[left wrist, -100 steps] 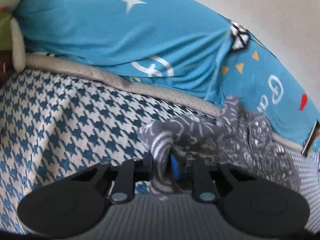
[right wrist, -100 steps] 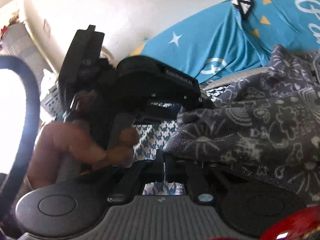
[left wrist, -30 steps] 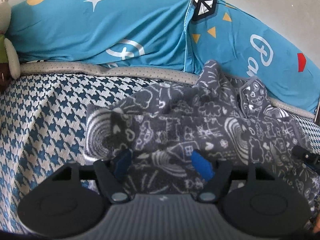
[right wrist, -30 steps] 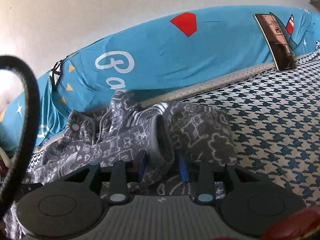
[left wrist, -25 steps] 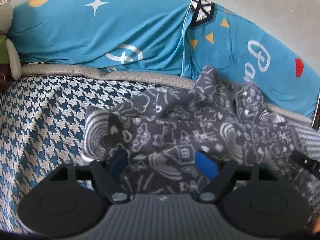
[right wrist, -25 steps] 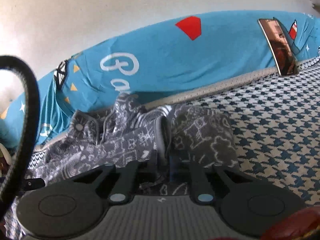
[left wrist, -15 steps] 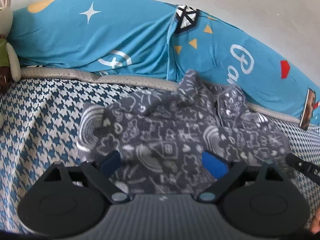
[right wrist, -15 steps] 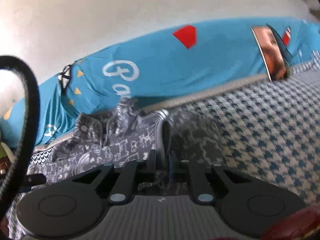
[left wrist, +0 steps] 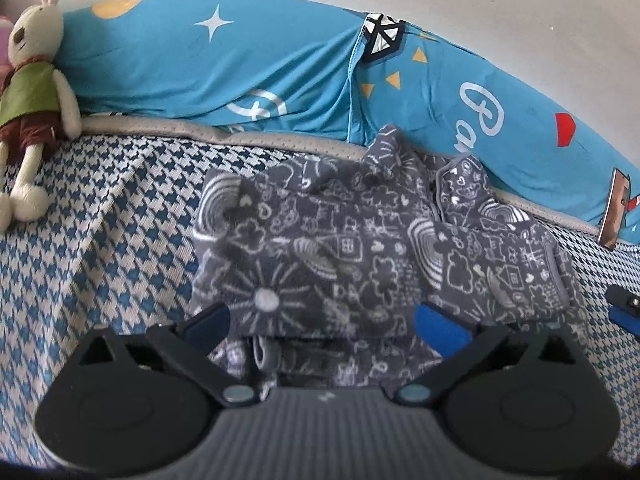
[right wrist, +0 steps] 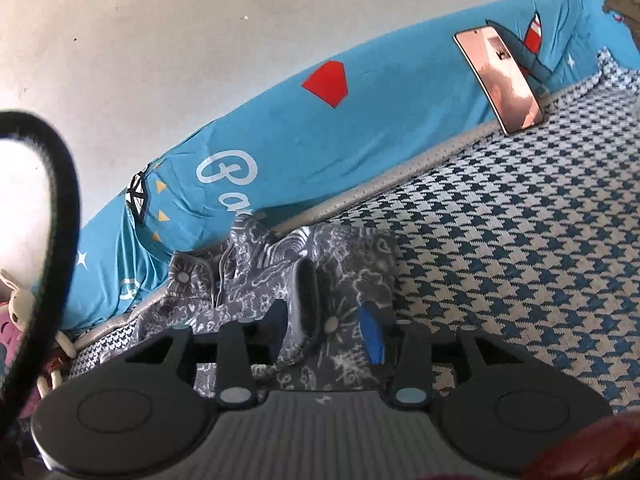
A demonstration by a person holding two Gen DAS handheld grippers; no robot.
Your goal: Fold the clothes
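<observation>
A dark grey garment [left wrist: 320, 248] with white doodle print lies folded over on the houndstooth bed cover [left wrist: 100, 220], close to the blue bolster. My left gripper [left wrist: 324, 322] is wide open just in front of its near edge, blue pads on either side, holding nothing. In the right wrist view the same garment [right wrist: 352, 264] shows a thick rolled fold standing up. My right gripper [right wrist: 324, 332] is open, and that fold lies loosely between its fingers. The right gripper's tip [left wrist: 624, 308] shows at the far right of the left wrist view.
A long blue printed bolster [left wrist: 240, 64] runs along the wall behind the garment. A stuffed rabbit [left wrist: 28, 92] leans at its left end. A phone [right wrist: 500, 80] is propped against it on the right. A black cable loop [right wrist: 60, 200] crosses the right view's left side.
My left gripper opened wider and drew back from the garment, which now lies flatter. My right gripper, shut on the garment's fold half a second ago, has opened.
</observation>
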